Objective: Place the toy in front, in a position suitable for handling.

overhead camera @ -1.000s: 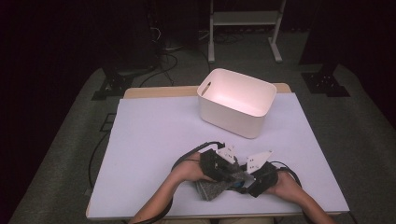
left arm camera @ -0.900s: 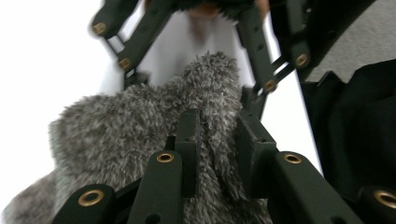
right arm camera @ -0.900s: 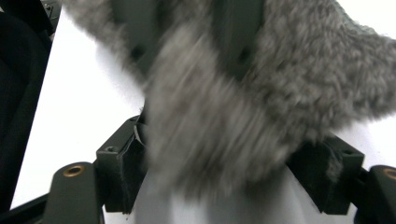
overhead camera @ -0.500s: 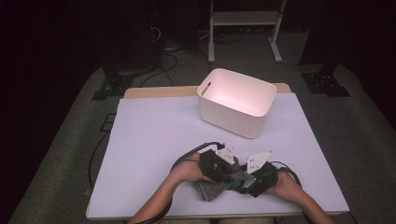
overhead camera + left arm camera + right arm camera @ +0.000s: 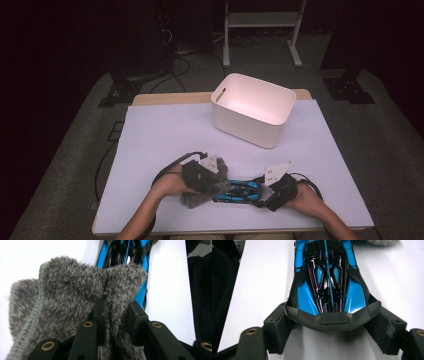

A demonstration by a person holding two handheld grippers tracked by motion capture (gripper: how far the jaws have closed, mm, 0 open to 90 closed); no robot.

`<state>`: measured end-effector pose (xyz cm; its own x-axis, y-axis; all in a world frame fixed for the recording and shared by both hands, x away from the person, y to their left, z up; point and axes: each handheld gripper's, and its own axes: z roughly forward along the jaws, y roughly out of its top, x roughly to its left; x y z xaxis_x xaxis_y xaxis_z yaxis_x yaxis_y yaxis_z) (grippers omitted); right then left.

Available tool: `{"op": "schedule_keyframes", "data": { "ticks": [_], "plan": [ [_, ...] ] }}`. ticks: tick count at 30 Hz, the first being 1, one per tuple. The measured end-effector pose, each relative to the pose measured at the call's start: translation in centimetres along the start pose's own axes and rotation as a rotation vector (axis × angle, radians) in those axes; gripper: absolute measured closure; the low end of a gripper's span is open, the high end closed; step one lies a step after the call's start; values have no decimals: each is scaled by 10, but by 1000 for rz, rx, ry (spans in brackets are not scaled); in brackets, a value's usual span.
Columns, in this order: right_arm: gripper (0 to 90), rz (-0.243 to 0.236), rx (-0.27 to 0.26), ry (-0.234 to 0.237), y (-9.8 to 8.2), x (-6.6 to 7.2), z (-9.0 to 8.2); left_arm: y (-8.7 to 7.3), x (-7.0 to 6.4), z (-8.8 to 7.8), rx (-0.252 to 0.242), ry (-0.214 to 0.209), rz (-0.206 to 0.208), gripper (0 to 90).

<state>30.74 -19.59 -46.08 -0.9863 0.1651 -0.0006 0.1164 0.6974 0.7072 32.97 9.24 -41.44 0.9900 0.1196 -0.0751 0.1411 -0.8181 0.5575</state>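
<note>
Both grippers black: left gripper (image 5: 215, 184), right gripper (image 5: 262, 192). Brass-ringed screw holes on jaws, grey three-cornered top plates, black trailing cables. Forearms bare, no sleeves.

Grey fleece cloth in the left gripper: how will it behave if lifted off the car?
Likely floppy: the grey fleece cloth bunches in folds around the left gripper, whose jaws pinch it. Probably light, and its fuzzy pile should resist slipping. It drapes against the blue toy car, so lifting may drag across the car.
</note>
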Motion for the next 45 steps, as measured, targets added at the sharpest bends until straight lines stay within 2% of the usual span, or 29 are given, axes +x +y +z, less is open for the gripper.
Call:
{"op": "schedule_keyframes", "data": {
  "ticks": [4, 7, 11, 13, 15, 19, 22, 24, 27, 30, 34, 35, 37, 39, 41, 43, 45],
  "plan": [
    [241, -2, 1, 1, 0, 0, 0, -10, 0, 0, -45, -17, -29, 721],
    [240, 0, -2, 3, 0, 0, 0, -5, -1, 1, -55, -43, -17, 722],
    [240, -3, 1, 4, 0, -1, 0, 14, -12, 11, -83, -89, 39, 722],
    [240, -4, 1, 4, 0, -1, 0, 26, -15, 17, -74, -95, 71, 723],
    [240, -1, -2, 4, 0, -1, 0, 37, -16, 19, -92, -103, 87, 723],
    [240, 1, -1, 5, 0, -1, 0, 58, -16, 27, -73, -94, 127, 722],
    [241, 2, 4, 4, 1, 0, 0, 63, -15, 30, -59, -90, 132, 722],
    [241, 4, 7, 3, 1, 0, 0, 60, -13, 28, -58, -83, 127, 722],
    [241, -1, 11, 3, 2, 0, 0, 49, -10, 21, -61, -68, 98, 721],
    [241, -14, 20, 3, 3, -1, 0, 33, -5, 13, -32, -45, 63, 721],
    [241, -25, 58, 8, 9, -1, 1, 10, 4, 0, -8, -12, 9, 721],
    [242, -37, 69, 9, 11, -2, 1, 10, 4, 0, -8, -12, 9, 720],
    [243, -59, 84, -2, 15, -3, 2, -1, 9, -6, -12, -4, -28, 721],
    [244, -87, 96, 5, 19, -7, 4, -3, 12, -9, -21, -2, -40, 721],
    [245, -87, 95, 25, 22, -12, 7, 0, 13, -10, -37, -3, -45, 721],
    [247, -81, 92, 31, 22, -14, 8, 2, 13, -8, -56, -13, -45, 721],
    [247, -43, 79, 46, 21, -16, 10, 8, 12, -1, -52, -27, -30, 721]
  ]
}}
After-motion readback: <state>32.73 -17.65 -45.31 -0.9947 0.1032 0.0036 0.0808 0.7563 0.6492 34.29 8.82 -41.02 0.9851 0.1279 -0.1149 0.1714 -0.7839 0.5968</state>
